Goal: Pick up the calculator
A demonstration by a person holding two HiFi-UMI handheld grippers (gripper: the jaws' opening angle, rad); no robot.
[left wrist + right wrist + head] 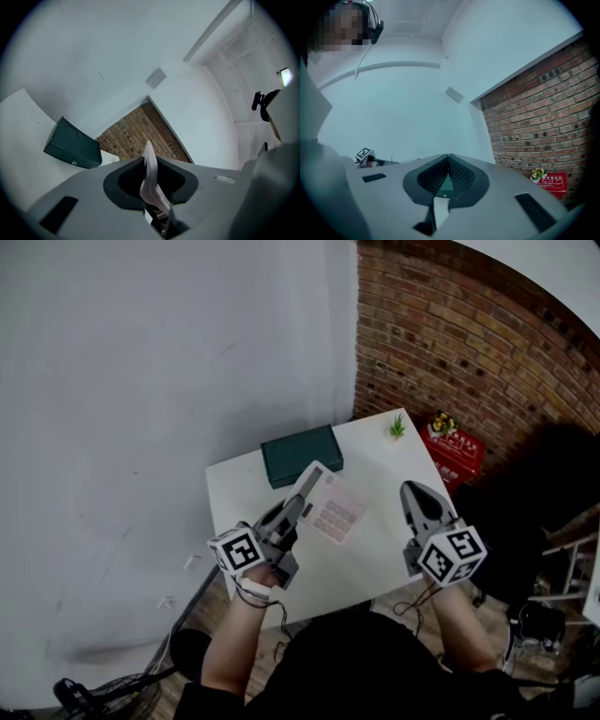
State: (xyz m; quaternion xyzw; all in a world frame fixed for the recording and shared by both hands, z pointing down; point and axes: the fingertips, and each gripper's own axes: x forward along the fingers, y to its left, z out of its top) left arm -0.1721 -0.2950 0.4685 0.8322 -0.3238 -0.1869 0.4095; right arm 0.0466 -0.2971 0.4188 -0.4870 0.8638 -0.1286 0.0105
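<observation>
My left gripper (300, 505) has its jaws clamped on the near edge of the calculator (335, 510). It tilts just short of the green box (302, 455), seemingly clear of the desk (380, 549). My right gripper (419, 491), right of the box, has its jaws pressed together on nothing. A small plant (398, 426) stands past the box's right end.

Your head cam is looking steeply down from well above the table (375, 442). Both gripper cams are sitting behind their jaws, facing level. All three are catching the brick wall (450, 343), 1 o'clock from you; head and left are sharing the green box (302, 454).
</observation>
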